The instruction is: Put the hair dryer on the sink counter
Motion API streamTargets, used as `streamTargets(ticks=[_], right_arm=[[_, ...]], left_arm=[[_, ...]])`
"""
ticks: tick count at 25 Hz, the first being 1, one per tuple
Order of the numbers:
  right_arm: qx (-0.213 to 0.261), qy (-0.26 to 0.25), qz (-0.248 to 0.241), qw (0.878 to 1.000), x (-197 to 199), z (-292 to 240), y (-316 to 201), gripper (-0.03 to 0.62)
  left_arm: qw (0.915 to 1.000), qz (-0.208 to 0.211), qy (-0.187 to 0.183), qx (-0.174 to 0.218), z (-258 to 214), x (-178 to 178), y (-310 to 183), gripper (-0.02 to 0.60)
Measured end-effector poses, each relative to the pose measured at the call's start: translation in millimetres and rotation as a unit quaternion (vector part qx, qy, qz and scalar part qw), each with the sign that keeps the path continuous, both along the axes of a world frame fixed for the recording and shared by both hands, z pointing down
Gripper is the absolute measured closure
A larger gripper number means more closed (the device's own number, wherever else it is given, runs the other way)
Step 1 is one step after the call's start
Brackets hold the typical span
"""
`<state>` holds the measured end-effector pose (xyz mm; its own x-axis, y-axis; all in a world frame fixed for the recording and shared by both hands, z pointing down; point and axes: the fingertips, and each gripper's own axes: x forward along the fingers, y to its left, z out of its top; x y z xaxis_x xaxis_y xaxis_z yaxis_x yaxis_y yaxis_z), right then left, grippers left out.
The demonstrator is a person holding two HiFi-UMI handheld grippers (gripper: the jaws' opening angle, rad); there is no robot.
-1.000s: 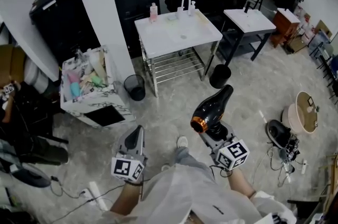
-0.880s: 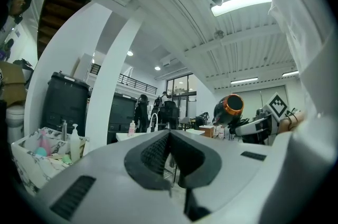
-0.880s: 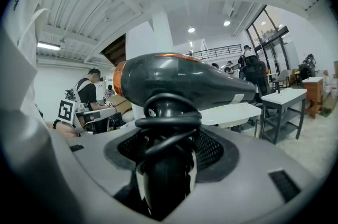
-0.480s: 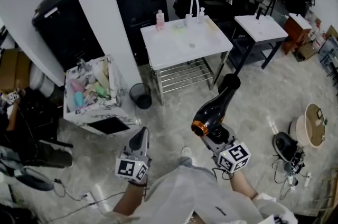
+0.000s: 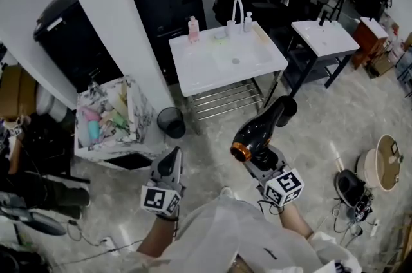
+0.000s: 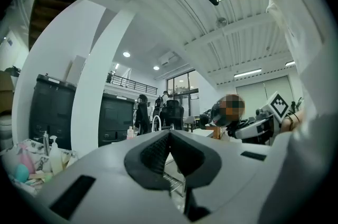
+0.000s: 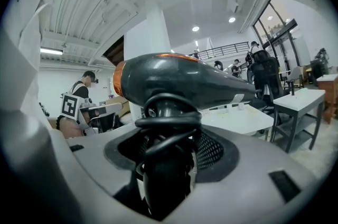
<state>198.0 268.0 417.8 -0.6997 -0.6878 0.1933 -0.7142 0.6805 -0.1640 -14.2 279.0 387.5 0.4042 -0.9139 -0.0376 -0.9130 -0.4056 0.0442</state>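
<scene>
My right gripper [image 5: 259, 155] is shut on the handle of a black hair dryer [image 5: 257, 129] with an orange rear ring; its cord is wound round the handle [image 7: 165, 165]. The dryer's barrel [image 7: 179, 83] lies across the right gripper view, nozzle pointing right toward the white sink counter [image 7: 237, 118]. In the head view the sink counter [image 5: 193, 65] stands ahead beyond the dryer, with a curved tap [image 5: 237, 8] and a pink bottle [image 5: 192, 27] at its back edge. My left gripper [image 5: 168, 165] is shut and empty, held low at the left, jaws together [image 6: 170, 150].
A white pillar [image 5: 116, 27] stands left of the sink, with a small black bin [image 5: 170, 122] at its foot and a marbled box of bottles [image 5: 106, 117] further left. A second white table [image 5: 324, 37] is at the right. Cables and a round device [image 5: 380, 162] lie on the floor.
The view has shifted forward and the sink counter now sits closer and more central. The hair dryer stays held in the right gripper; both grippers keep their pose.
</scene>
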Motion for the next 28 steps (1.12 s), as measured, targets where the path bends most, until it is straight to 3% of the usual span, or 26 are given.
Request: streamTargets(ticks=[7,17,28], right_arm=[[0.004,0.005,-0.015,1.000,21,1,-45,0.321],[-0.005,0.004,-0.026,1.000,30,8,-72,0.321],[-0.003,0.015,-0.017,1.000,18,14,-117,0.321]], left_arm=[[0.9997,-0.019,0.012,-0.001,1,17,-41,0.558],[0.9995,-0.031,0.005,-0.010,4,23,-59,0.558],[0.9997,-0.014,0.015,-0.009,15,16,-117,0.558]])
